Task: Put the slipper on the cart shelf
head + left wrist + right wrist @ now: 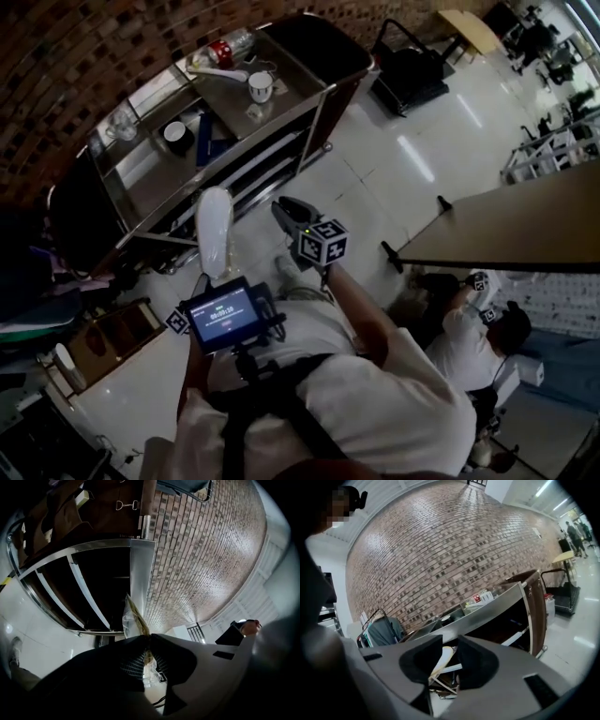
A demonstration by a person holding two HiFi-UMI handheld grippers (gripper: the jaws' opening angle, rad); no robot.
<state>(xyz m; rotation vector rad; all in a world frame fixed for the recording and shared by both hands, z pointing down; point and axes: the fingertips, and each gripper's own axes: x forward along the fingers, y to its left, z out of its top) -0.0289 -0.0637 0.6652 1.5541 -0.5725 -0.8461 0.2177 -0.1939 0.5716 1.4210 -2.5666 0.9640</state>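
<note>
A white slipper in clear plastic wrap stands upright in front of the steel cart. My left gripper is shut on its lower end. In the left gripper view, the wrapped slipper sticks out from between the closed pads of the left gripper, with the cart's open lower shelf just beyond. My right gripper is shut and holds nothing, a little to the right of the slipper. From the right gripper, the slipper shows past the jaws, with the cart behind it.
The cart's top tray carries a cup, a bottle and a glass. Dark bags hang at both ends of the cart. A wooden table stands to the right, with a person low on the floor beside it. A flat trolley is behind.
</note>
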